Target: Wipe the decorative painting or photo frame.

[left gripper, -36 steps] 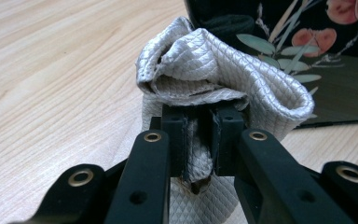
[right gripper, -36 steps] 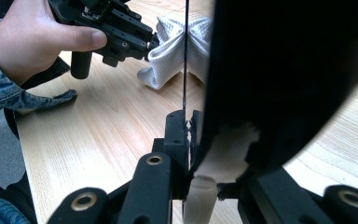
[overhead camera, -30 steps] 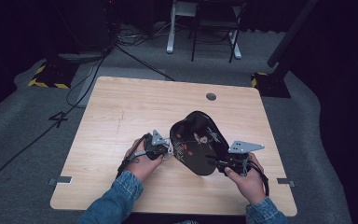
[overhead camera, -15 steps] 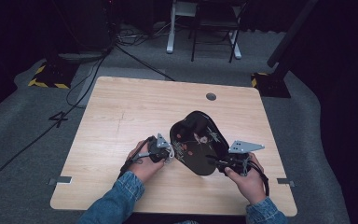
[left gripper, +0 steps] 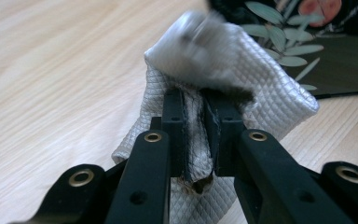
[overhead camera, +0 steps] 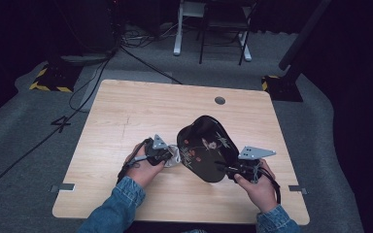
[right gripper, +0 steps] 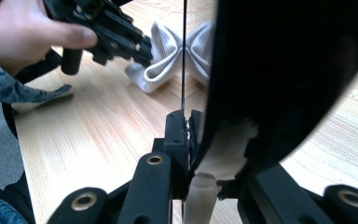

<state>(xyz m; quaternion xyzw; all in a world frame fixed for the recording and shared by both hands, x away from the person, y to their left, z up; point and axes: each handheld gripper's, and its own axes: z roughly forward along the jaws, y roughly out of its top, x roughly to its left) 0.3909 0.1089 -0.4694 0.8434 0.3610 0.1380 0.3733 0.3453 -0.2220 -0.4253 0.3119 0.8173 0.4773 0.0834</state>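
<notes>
A light, rigid black fan (overhead camera: 207,148), pinched at its handle by the right gripper (overhead camera: 237,171), while the left gripper (overhead camera: 167,155) pinches a soft, limp grey cloth (left gripper: 242,70).

1. A recording lab or studio: black curtains close off the dark background.
2. A bare wooden table (overhead camera: 126,111) stands on grey carpet (overhead camera: 24,145).
3. Cables (overhead camera: 97,73) trail over the floor.
4. Yellow-black hazard tape (overhead camera: 46,80) marks stand bases; a floor number (overhead camera: 60,124) labels the station.
</notes>
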